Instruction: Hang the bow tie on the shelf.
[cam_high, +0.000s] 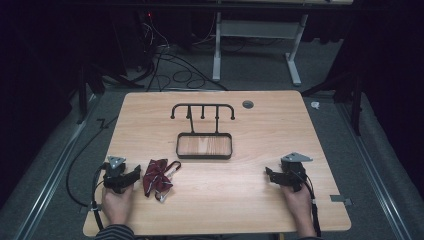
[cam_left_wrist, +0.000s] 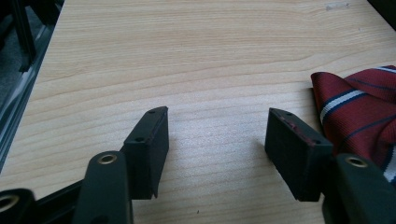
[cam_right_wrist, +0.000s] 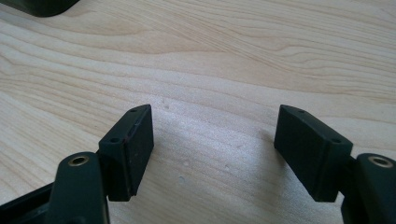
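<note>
Left gripper (cam_high: 131, 176) low on the counter (cam_high: 250, 200), fingers (cam_left_wrist: 148, 140) spread wide with nothing but bare wood between them. Right gripper (cam_high: 271, 175) likewise wide open and empty, well apart from the work at the far side of the counter. Dark red striped bow tie (cam_high: 157, 180) lying crumpled just beside the left gripper, its thin strap (cam_high: 172, 167) trailing toward the stand; in the left gripper view a corner of the cloth (cam_left_wrist: 359, 112) sits right next to one finger, outside the gap rather than in it.

Likely trouble, judged from this layout:

- Closing now would catch air, since the cloth lies off to the side; a sideways shift needed first.
- Sliding in along the counter could bulldoze the tie ahead of the finger and bunch it further (soft fabric, little weight to hold it in place).
- Pinching a single loose fold might lift one layer only, the rest unrolling and dangling, or slipping free.
- Strap and clasp apt to snag a finger or drag behind, then catch on the tray rim (cam_high: 204, 156) if the tie is meant for the black hook rack (cam_high: 202, 111) standing behind it.
- Pressing too hard downward risks scraping fingertips on the wood without gathering cloth.
</note>
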